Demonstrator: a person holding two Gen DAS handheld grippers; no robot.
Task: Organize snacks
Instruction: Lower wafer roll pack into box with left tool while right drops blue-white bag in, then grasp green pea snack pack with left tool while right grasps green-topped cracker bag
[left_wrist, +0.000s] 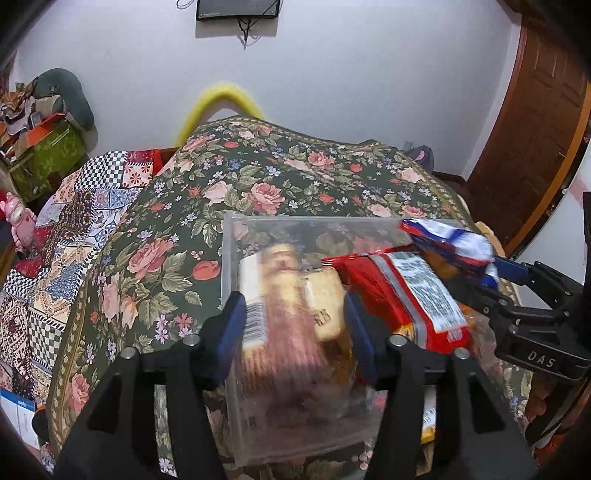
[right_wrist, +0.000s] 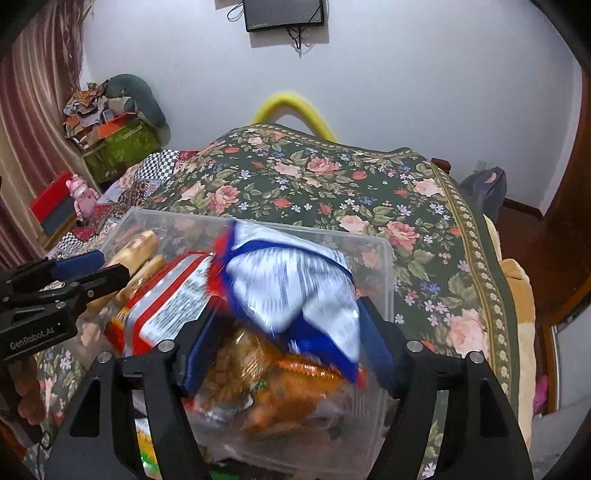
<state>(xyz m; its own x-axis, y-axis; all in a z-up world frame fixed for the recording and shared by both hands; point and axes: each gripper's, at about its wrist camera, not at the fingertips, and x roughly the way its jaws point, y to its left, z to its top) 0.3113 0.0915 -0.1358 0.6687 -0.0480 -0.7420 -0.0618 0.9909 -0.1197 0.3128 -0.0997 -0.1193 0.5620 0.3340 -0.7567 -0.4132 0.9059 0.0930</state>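
A clear plastic bin (left_wrist: 229, 236) (right_wrist: 384, 258) stands on the floral bedspread. My left gripper (left_wrist: 293, 317) is shut on a brown and cream snack packet (left_wrist: 291, 291) and holds it over the bin's left side. My right gripper (right_wrist: 288, 325) is shut on a blue and white snack bag (right_wrist: 291, 280), also seen in the left wrist view (left_wrist: 450, 240), over the bin's right side. A red and white packet (left_wrist: 402, 295) (right_wrist: 173, 295) and orange snack bags (right_wrist: 280, 387) lie in the bin. Both held packets are blurred.
The floral bedspread (left_wrist: 258, 173) (right_wrist: 332, 177) spreads beyond the bin. A patchwork quilt (left_wrist: 74, 221) lies to the left. Green box with clutter (right_wrist: 118, 144) sits far left. A wooden door (left_wrist: 535, 129) is at right. A yellow curved bar (right_wrist: 291, 107) stands behind the bed.
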